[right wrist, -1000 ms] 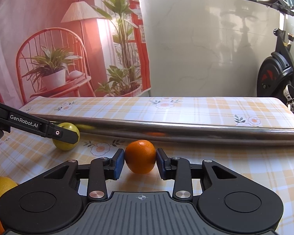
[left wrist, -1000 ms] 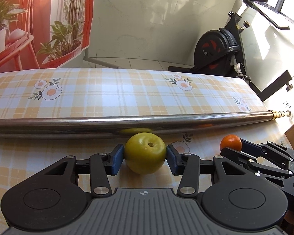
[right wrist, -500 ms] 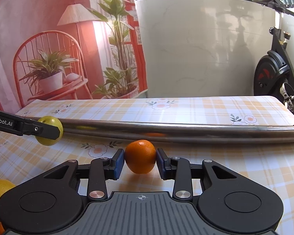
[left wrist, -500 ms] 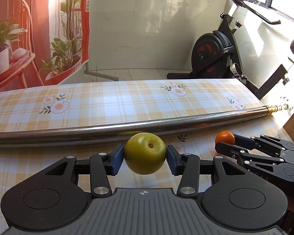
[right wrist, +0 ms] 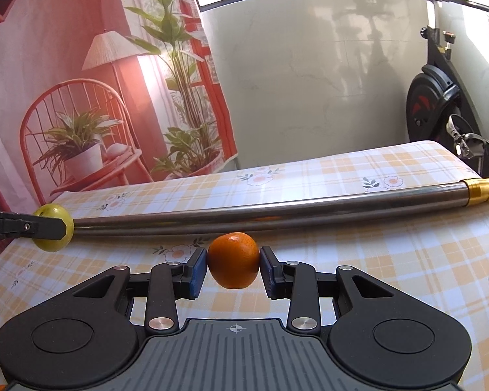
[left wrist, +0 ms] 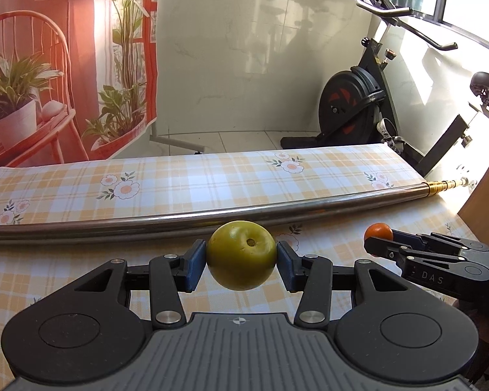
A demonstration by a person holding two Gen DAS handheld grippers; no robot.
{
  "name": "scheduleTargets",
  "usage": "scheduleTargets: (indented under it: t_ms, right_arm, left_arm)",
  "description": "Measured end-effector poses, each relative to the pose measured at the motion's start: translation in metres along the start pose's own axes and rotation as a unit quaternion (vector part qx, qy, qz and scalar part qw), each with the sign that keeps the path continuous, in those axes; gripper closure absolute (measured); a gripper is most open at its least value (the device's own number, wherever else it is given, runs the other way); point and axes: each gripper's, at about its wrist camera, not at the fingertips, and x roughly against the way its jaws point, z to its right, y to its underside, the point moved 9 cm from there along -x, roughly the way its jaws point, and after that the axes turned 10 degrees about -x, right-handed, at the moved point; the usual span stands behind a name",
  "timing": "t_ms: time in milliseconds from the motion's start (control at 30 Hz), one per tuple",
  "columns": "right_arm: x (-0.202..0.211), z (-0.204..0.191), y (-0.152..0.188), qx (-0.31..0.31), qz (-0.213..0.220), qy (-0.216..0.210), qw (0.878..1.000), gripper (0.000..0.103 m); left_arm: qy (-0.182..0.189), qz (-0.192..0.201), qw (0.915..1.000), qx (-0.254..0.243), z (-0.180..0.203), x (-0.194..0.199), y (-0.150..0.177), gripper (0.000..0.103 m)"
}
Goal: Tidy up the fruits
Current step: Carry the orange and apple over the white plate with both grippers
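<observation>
Table: covered in a yellow-and-white plaid cloth with daisy prints.
Metal pole: lies directly on the cloth, running lengthwise near the far edge, its brass tip at the right end.

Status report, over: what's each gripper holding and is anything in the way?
Left gripper shut on round yellow-green apple. Right gripper shut on small orange tangerine. Long steel pole lies across the table ahead.

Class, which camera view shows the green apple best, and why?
The left wrist view: the green apple sits large and central in the left claw, stem pit facing us. The right wrist view shows it small at the left edge, partly hidden by a claw finger.
</observation>
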Motion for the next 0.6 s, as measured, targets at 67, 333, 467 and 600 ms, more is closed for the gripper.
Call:
scheduleTargets:
  t_ms: [67,333,467,600]
  right_arm:
    - [0.014,-0.006,-0.001,-0.008,0.007,-0.008,1.0,0.071]
    - [0.063,-0.034,0.001,-0.011,0.021,-0.03,0.999,0.071]
    - [0.084,-0.049,0.007,-0.006,0.023,-0.039,0.999,0.071]
    - [0.102,-0.062,0.016,-0.002,0.022,-0.05,0.999,0.071]
  left_arm:
    - [0.0,0.005,1.0,0.0,0.004,0.01,0.002,0.054]
    - [0.002,0.028,0.9996,-0.003,0.019,0.048,0.007,0.054]
    - [0.001,0.038,0.9993,-0.004,0.027,0.067,0.013,0.054]
    - [0.0,0.042,0.9991,0.002,0.035,0.08,0.023,0.054]
